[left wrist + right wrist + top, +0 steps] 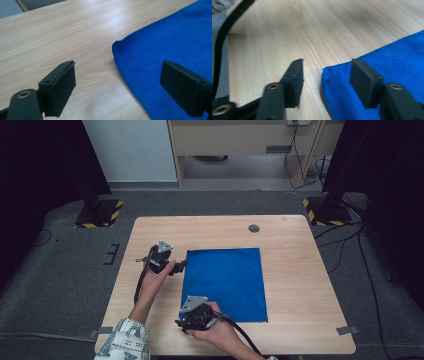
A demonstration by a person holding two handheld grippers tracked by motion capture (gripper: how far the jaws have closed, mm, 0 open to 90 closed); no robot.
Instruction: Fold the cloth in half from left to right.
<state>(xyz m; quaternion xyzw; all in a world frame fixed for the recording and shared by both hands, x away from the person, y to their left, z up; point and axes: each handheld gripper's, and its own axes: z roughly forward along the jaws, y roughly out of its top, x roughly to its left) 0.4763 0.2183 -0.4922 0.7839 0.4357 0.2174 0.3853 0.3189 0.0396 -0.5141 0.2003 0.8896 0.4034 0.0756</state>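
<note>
From the high view I have a blue cloth (225, 284) lying flat on the wooden table (295, 270), a little left of centre. My left gripper (181, 265) sits at the cloth's far-left corner, held in the left hand (159, 272), and my right gripper (183, 309) is at the near-left corner, in the right hand (217, 330).

In the left gripper view the jaws stand wide apart — one over bare wood, the other over the cloth (170, 47), with the cloth's corner lying between them. I can't tell whether either jaw touches the fabric.

The right gripper view shows the same sort of thing: jaws apart, straddling the cloth's corner (329, 72), one jaw on the wood side and one above the blue pile (the picture is slightly blurred). A black cable (223, 32) runs along the table's edge there.
</note>
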